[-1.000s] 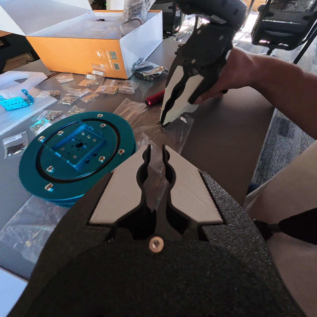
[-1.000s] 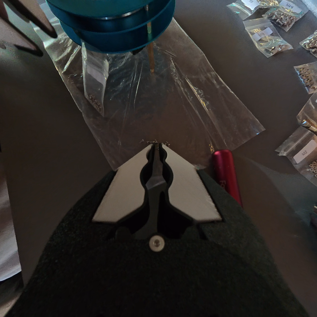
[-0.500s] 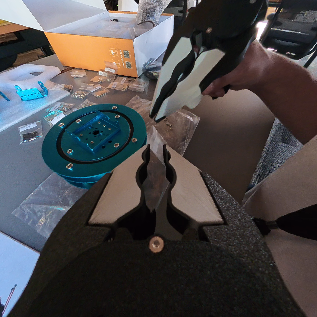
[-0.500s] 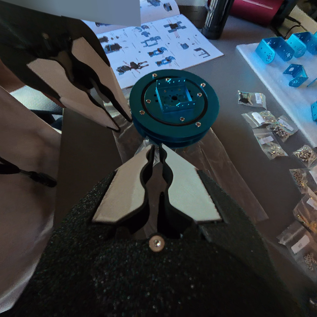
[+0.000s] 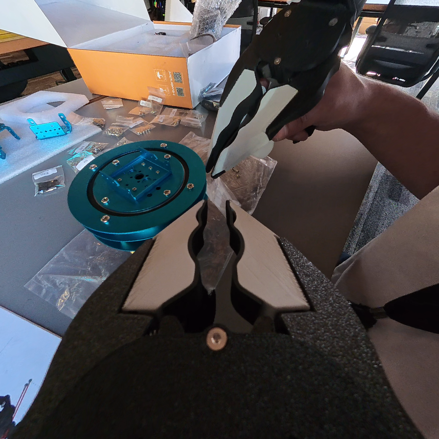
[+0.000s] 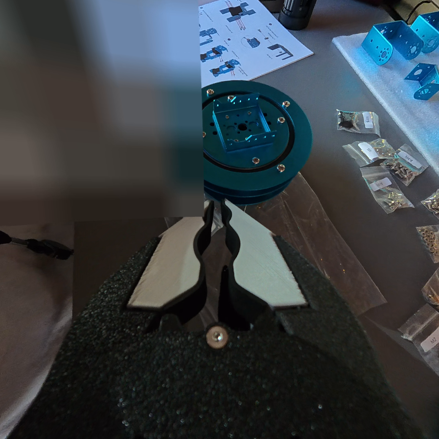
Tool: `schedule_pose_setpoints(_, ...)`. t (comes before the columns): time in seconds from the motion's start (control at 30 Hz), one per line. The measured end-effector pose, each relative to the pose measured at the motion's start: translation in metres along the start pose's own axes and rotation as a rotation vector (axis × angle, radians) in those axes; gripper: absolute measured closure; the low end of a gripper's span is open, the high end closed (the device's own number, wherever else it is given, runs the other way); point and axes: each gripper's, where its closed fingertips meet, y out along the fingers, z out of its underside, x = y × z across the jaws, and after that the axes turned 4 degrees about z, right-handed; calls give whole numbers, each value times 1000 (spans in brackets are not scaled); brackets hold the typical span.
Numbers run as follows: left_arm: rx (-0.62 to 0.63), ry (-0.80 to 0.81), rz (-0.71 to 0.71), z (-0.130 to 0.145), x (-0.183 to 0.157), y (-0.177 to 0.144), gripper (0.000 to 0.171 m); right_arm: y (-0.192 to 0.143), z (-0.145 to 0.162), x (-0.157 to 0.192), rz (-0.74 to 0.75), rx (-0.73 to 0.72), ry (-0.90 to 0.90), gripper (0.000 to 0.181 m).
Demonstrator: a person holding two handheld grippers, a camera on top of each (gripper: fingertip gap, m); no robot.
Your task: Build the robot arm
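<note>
- I'm looking down my left gripper and its jaws are standing a little apart, with a small clear plastic bag lying in the gap between them. I can't tell if the pads are actually pinching it or just framing it.
- That bag is sitting just off the near-right edge of the teal round base, which I'm using as my landmark.
- My right gripper is coming in from above, tips hovering just right of the base's rim, over a bigger sheet of clear plastic with a few loose screws on it. Jaws are slightly apart there too, nothing between them that I can see.
- In the right wrist view the right gripper is pointing at the base from its near side, with a narrow gap between the tips.
- My guess on handling: the bag is feather-light, floppy and slick, so I'd be grabbing it by a flat edge, not the middle.
- The base looks like solid metal, stiff and fairly heavy; the rim is probably the only sane place to grip.
- Beyond the base there's an orange and white box, and packets of screws are scattered between the two.
</note>
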Motion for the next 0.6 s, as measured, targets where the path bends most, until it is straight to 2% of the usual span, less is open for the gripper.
schedule_pose_setpoints(0.2,-4,-1,-12,0,1,-3,157,-1,0,1,0,8,-6,176)
schedule_pose_setpoints(0.3,1,-1,-23,1,3,-5,157,-16,5,-8,46,3,3,176)
schedule_pose_setpoints(0.43,7,-5,-38,3,6,-9,157,-47,40,-30,142,42,110,174)
schedule_pose_setpoints(0.6,31,-9,-14,2,5,-7,156,-50,77,-16,153,100,169,174)
